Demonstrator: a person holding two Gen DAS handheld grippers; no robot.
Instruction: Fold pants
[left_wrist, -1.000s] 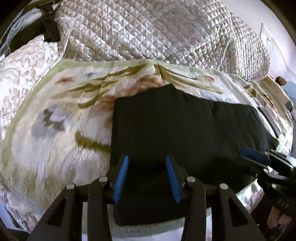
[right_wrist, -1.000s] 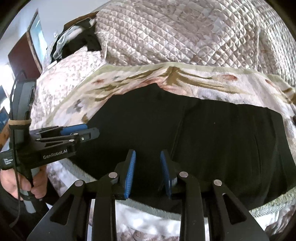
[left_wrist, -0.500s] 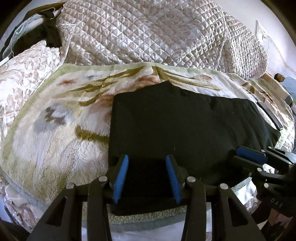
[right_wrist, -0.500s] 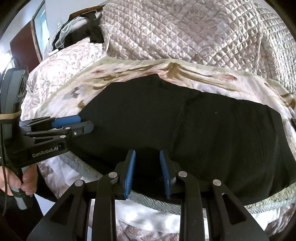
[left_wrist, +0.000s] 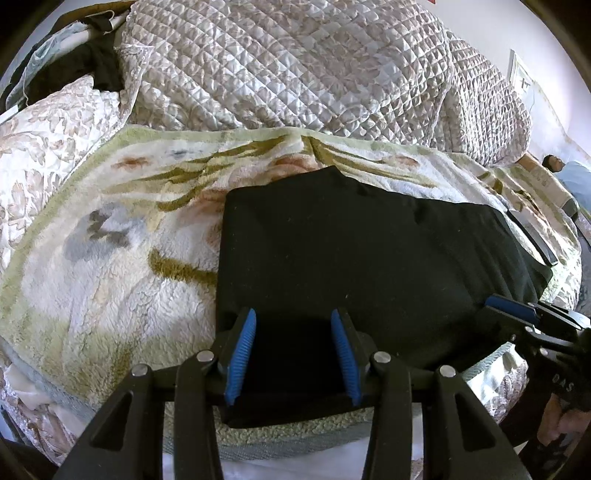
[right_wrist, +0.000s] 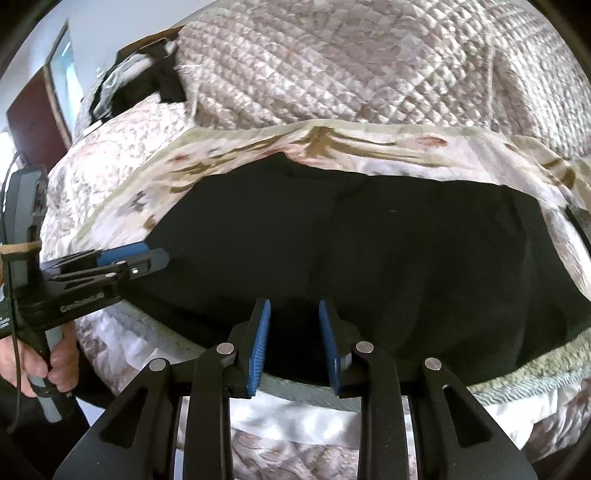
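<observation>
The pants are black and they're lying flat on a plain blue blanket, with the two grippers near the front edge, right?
Not quite. The pants are black and lie flat, but the blanket isn't plain blue: it is fluffy white with olive and pink patterns. The left wrist view shows it. The left gripper and right gripper are at the near edge, as you said.

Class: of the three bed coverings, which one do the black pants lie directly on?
The fuzzy floral fleece blanket: the black pants lie on it, unlike the quilted bedspread heaped behind and the leaf-print sheet.
</observation>
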